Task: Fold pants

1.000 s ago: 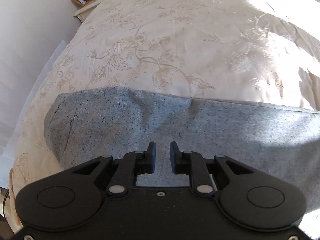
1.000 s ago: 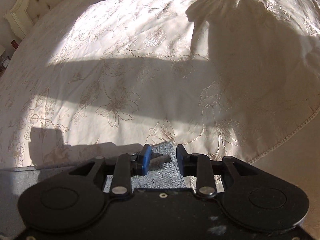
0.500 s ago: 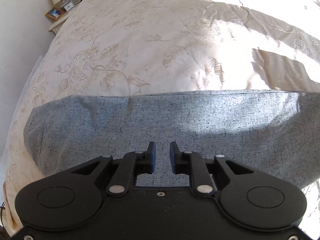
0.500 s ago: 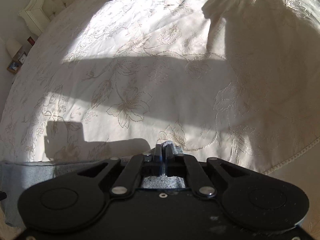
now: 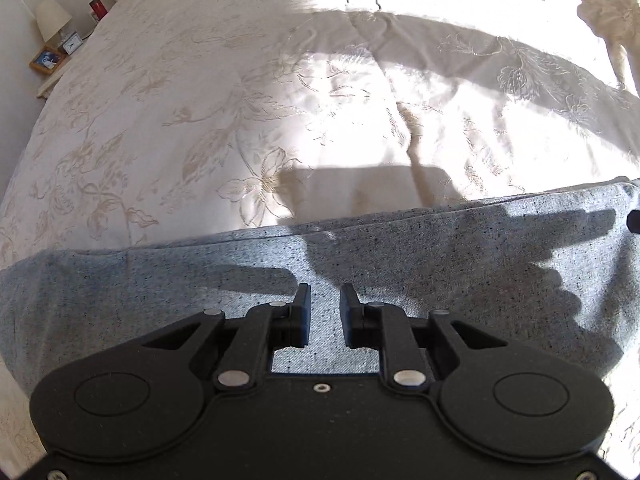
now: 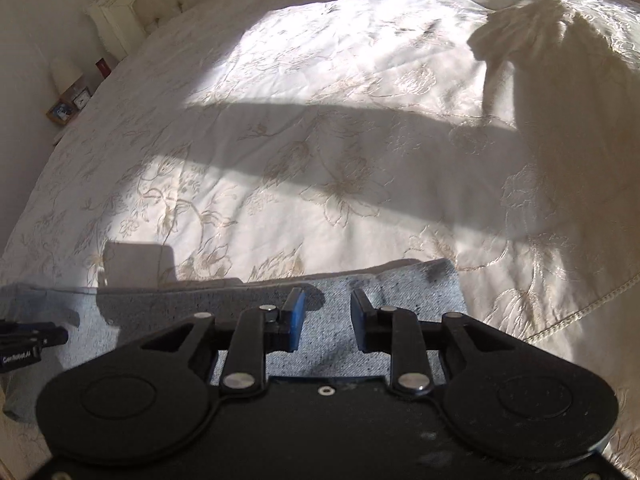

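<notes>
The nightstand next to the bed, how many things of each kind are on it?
Lamp: 1
Clock: 1
Picture frame: 1
Red thing, too small to tell what: 1
Total: 4

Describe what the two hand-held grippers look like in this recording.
Both are matte black. The left hand-held gripper has a broad rounded body with two circular bosses, silver pivot pins on its linkages and dark fingers. The right hand-held gripper is the same build, but with blue pads and pale scuffs on its body.
</notes>
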Available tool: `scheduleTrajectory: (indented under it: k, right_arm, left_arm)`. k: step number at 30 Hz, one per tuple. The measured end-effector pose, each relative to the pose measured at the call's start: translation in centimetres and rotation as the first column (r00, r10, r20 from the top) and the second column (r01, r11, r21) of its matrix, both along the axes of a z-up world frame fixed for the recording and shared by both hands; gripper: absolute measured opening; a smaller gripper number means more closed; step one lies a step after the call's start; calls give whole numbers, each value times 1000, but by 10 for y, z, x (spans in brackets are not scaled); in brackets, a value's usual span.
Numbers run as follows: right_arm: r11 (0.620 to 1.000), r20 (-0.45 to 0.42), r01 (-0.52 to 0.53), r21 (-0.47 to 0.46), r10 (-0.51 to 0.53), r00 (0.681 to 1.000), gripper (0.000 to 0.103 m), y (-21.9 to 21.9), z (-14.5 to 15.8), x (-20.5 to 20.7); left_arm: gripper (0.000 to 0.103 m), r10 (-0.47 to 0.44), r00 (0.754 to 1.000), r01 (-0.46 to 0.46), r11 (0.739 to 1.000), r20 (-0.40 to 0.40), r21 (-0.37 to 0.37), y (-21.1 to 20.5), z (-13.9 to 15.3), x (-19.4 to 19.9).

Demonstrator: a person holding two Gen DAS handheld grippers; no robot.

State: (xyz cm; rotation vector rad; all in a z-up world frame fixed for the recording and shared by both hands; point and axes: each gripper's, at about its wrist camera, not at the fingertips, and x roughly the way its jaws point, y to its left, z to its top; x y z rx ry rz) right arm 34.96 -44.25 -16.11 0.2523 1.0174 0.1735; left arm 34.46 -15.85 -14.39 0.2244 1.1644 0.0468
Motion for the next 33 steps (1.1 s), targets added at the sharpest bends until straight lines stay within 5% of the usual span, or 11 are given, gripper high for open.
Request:
scheduleTrajectory:
  k: [4,8,12,19,33]
  right_arm:
    - [998,-67,14,-68,-19,998,27,2,-24,-9]
    - [997,-86,70,-25,-72,994,5,-30,-39,-19]
    - [990,-31,95,-100,-98,995,23,-41,-23,-28]
    - [979,-28,203,24,-202,979,33,-84,-2,-58]
    - [939,-251,290,185,-241,938,39,-95,-34,-82]
  left_arm:
    - [28,79,992,-76,996,-100,36,10,-35,16]
    - [28,87,990,-82,996,-108,42,19,-45,18]
    - [28,42,995,-34,996,-95,84,11,-38,12]
    - [28,61,996,-60,998,-66,24,12,-8,-13]
    - [28,22,995,-19,999,-101,39,10,13,-55]
